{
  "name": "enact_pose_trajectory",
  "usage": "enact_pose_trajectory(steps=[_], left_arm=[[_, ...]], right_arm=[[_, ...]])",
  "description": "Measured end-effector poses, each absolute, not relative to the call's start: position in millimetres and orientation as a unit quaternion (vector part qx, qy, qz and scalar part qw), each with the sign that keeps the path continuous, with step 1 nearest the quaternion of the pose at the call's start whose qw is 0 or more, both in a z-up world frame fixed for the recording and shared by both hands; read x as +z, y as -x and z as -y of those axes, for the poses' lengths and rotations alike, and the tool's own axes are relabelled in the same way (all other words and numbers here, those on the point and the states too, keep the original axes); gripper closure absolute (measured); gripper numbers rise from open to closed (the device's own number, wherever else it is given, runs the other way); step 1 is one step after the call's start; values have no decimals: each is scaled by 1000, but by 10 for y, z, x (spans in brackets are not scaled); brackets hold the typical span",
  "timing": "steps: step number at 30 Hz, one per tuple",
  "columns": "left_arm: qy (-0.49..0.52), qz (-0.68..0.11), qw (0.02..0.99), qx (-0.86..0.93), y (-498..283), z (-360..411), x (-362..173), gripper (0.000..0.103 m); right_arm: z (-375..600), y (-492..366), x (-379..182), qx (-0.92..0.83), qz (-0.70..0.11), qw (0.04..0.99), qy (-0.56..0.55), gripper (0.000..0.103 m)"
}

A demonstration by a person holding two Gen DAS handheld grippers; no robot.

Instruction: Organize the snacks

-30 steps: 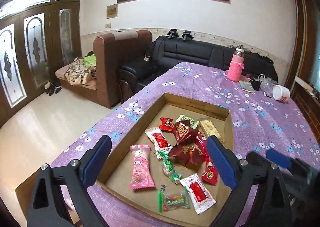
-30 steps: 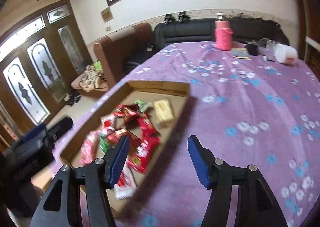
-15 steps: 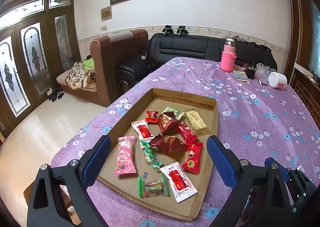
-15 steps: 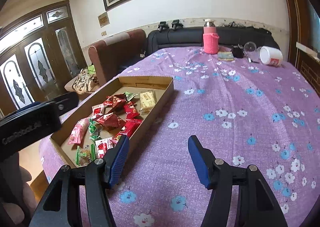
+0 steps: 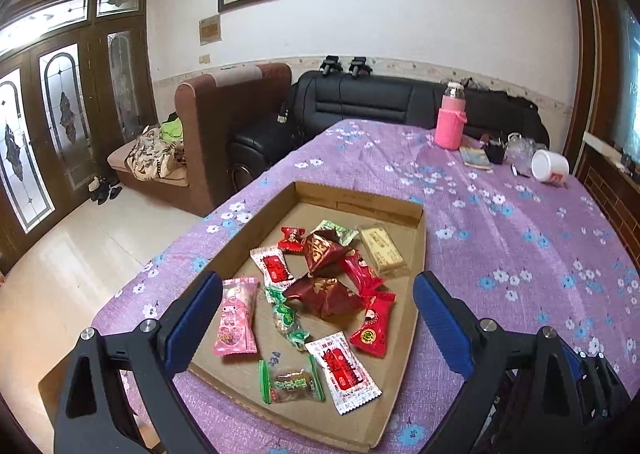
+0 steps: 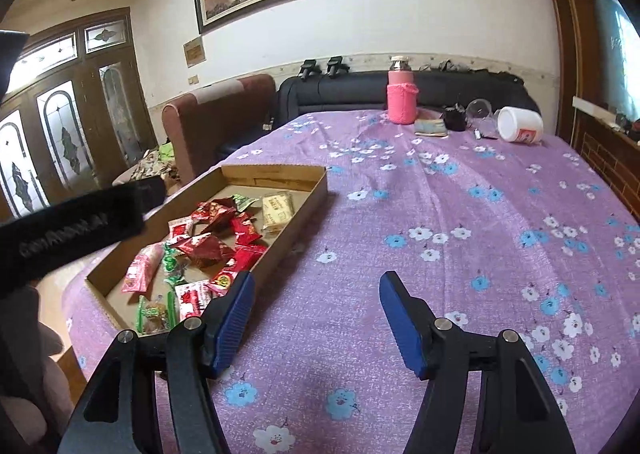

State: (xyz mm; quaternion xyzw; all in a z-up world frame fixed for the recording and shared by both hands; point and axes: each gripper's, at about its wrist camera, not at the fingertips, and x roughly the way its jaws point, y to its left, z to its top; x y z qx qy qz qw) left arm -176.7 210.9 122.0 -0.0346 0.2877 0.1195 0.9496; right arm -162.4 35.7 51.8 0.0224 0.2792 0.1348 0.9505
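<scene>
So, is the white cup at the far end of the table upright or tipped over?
Tipped over: the white cup lies on its side on the purple tablecloth.

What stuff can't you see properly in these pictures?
- Left wrist view: the words on the snack wrappers, like the pink packet, are too small to read.
- Left wrist view: the cardboard tray's near left corner is hidden behind the left gripper.
- Right wrist view: the tray's left edge is hidden by the left gripper's black body.
- Both views: the small items beside the pink bottle are too small to identify.

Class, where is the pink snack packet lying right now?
In the left wrist view, the pink snack packet lies at the cardboard tray's left side, beside the green candy.
</scene>
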Motion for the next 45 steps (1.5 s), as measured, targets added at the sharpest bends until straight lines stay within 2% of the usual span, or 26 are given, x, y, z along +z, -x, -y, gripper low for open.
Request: enact_pose_trajectory(steps=[6,20,34,45], left_arm=[[33,-250,958,138,1924,-2189,1299,7],[21,-285,948,144,1974,-2099,1190,6],[14,-251,954,163,2189,-2071,1300,5],[17,-254,955,155,2236,-2064,1288,4]], right_arm=[[-347,1643,506,129,-276,952,-31,34],[-529,1869,492,165,-280,946,1,29],[-575,2022,555,171,-266,949,17,27],[-646,2106,561,176,-264,948,29,24]])
